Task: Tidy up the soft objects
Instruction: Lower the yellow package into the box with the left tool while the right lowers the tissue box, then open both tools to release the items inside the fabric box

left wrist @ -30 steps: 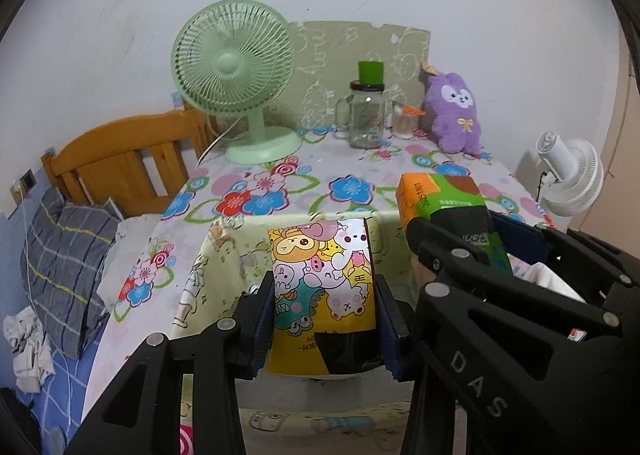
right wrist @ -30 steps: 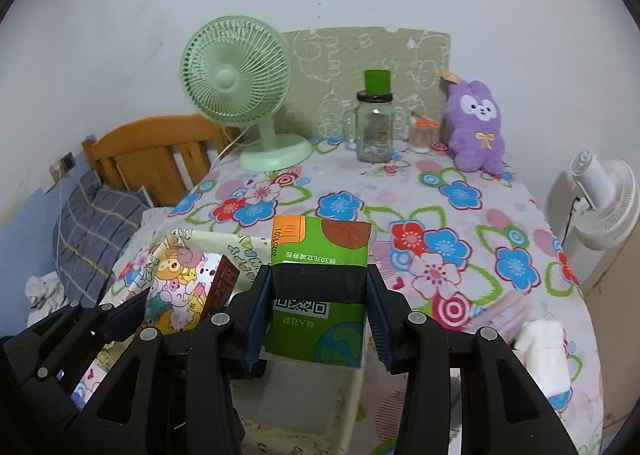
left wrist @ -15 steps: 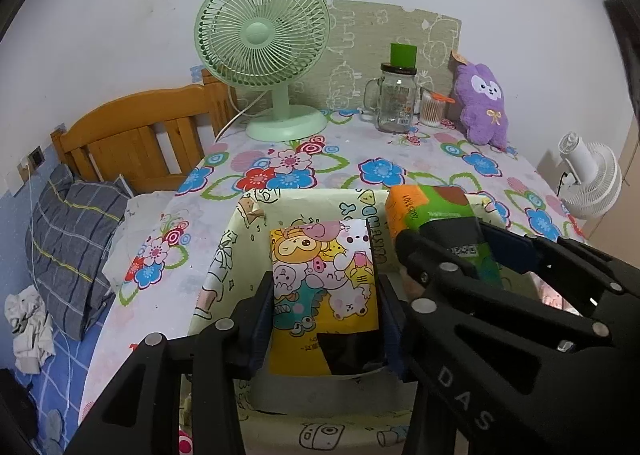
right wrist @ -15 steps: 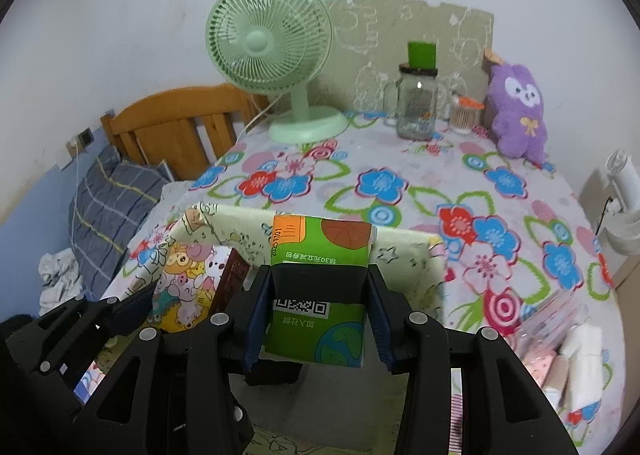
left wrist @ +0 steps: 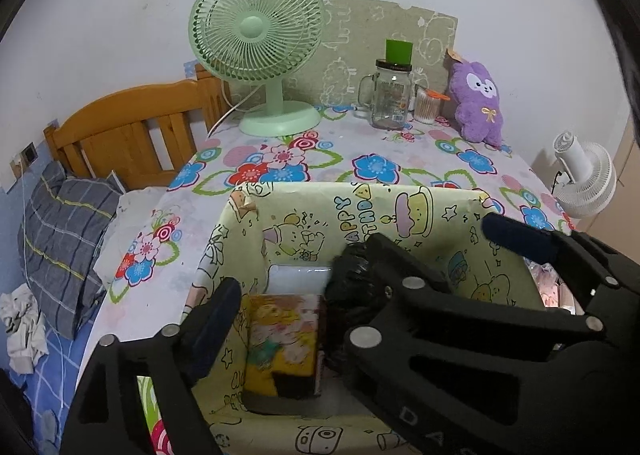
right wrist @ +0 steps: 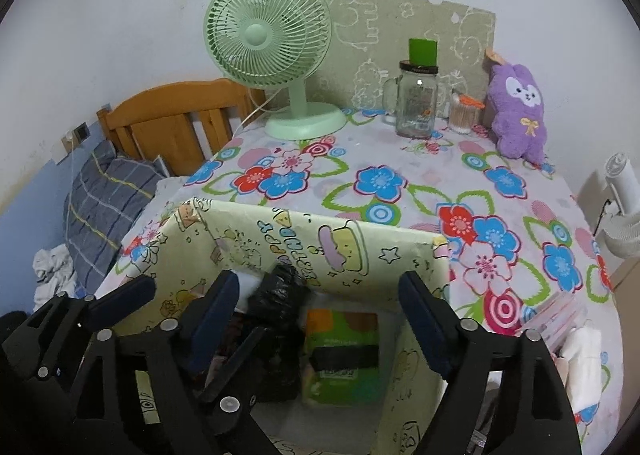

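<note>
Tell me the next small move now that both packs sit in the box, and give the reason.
Probably lift both grippers straight up out of the patterned box. The left gripper and right gripper have their jaws spread wide, with the cartoon tissue pack and the green tissue pack lying loose on the box floor, so nothing is left to hold there.

A green fan (left wrist: 256, 39), glass jar (left wrist: 390, 99) and wooden headboard (left wrist: 132, 127) stand behind.

Soft, even indoor light fills both fisheye views, edges bowed and darkly vignetted, with slight blur inside the shaded pale-yellow cartoon-print box (left wrist: 360, 215).
</note>
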`<state>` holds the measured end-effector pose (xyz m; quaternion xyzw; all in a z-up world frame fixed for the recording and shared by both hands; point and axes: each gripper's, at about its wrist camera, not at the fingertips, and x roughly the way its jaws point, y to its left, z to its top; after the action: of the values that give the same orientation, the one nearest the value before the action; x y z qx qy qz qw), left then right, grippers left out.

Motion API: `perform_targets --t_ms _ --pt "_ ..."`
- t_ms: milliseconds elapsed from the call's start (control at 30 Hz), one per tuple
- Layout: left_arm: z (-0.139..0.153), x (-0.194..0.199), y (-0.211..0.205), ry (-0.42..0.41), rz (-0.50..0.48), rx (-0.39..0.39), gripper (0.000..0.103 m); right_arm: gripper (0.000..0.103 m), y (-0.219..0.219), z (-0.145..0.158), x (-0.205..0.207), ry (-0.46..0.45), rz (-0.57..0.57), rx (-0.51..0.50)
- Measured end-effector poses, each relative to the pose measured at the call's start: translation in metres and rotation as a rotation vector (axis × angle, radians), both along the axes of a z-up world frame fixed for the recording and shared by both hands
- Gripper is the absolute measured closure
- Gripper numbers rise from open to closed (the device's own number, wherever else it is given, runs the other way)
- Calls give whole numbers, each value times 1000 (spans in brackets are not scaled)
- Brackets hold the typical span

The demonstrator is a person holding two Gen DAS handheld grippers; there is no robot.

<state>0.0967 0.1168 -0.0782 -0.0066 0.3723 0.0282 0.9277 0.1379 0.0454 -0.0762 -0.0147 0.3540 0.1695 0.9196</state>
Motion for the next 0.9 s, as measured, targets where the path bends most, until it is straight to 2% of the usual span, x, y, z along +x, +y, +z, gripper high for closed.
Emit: perform_targets --t_ms 333,900 --pt "7 -9 -10 -23 -14 25 5 5 -9 12 -12 -67 -52 -56" --pt "28 -30 -34 -91 -34 71 1 3 -35 34 -40 -150 -86 -34"
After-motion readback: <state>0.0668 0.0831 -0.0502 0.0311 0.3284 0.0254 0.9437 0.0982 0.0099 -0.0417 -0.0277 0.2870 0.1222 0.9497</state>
